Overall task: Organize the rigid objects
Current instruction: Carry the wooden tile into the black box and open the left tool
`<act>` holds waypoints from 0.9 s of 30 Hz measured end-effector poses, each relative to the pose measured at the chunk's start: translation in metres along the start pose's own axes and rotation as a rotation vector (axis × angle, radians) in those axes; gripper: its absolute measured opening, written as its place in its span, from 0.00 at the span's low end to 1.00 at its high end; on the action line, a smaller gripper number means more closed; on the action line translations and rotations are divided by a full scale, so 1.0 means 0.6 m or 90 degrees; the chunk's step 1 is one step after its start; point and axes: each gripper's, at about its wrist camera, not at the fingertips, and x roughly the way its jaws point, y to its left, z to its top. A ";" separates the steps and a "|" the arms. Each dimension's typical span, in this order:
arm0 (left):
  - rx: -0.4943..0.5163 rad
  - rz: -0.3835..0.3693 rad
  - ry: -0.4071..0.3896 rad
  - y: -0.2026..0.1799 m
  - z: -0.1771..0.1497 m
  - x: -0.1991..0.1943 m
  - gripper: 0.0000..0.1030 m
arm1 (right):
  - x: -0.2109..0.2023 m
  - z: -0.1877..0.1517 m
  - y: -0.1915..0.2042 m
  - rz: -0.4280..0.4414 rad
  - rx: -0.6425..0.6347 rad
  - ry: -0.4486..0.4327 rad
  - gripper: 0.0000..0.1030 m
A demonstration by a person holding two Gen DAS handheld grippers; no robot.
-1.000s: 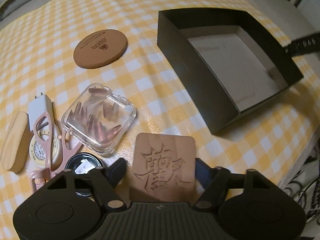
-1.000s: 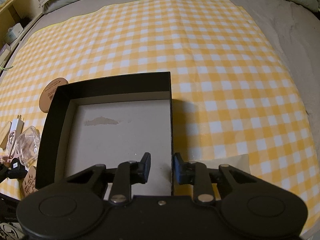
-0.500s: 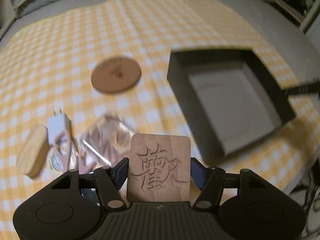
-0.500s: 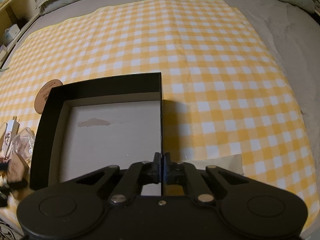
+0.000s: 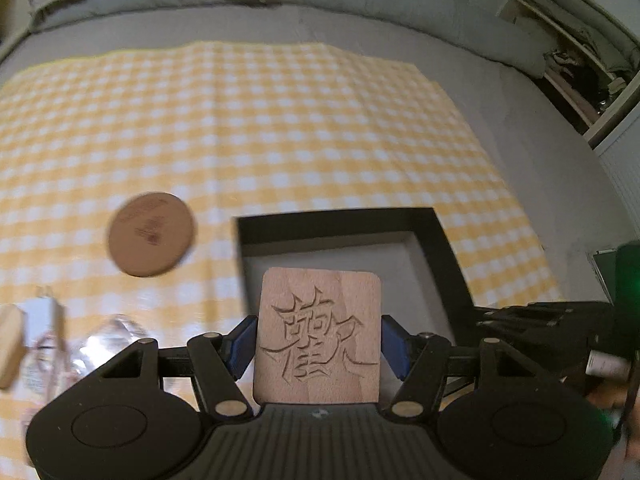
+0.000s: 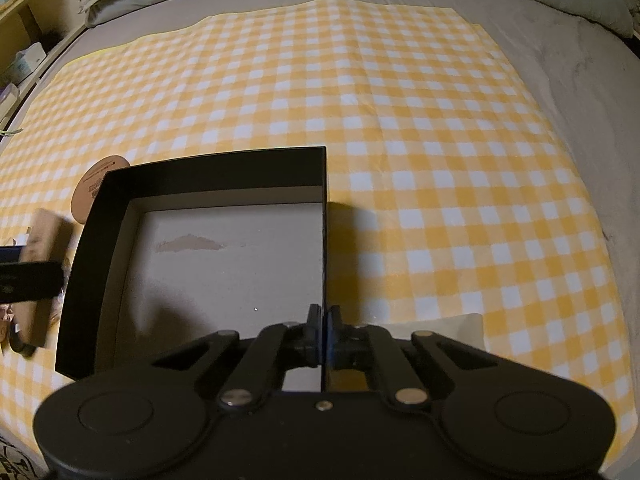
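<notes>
matt carved wooden tile (image 5: pixel 318 332), matt black cardboard box (image 6: pixel 208 176), smooth checked cloth (image 6: pixel 420 128), matt cork-like round coaster (image 5: pixel 152 234)

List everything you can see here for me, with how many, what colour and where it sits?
Carved wooden tile: one, pale wood, clamped upright between the left gripper's pads.
Box: one, black outside, pale grey inside, open and empty, on the cloth.
Round coaster: one, brown, flat on the cloth left of the box.
Checked cloth: one, yellow and white, spread over a grey surface.
Clear plastic case: one, see-through, near left; blurred.
White plug: one, near left; blurred.
Oval wooden piece: one, pale wood, at the far left edge.
Left gripper: black, blue pads, shut on the tile.
Right gripper: black, shut on the box's right wall.
</notes>
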 end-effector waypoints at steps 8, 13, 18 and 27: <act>-0.010 0.010 0.046 -0.064 0.021 0.087 0.63 | -0.002 -0.001 0.017 0.007 -0.011 0.005 0.03; -0.083 -0.020 0.084 -0.070 0.036 0.142 0.63 | -0.001 -0.003 0.019 0.009 -0.008 0.004 0.03; -0.110 -0.034 0.078 -0.083 0.051 0.181 0.63 | -0.002 -0.005 0.020 0.018 -0.003 0.004 0.03; -0.170 -0.067 0.070 -0.085 0.064 0.216 0.76 | -0.001 0.002 -0.008 0.030 0.002 0.008 0.03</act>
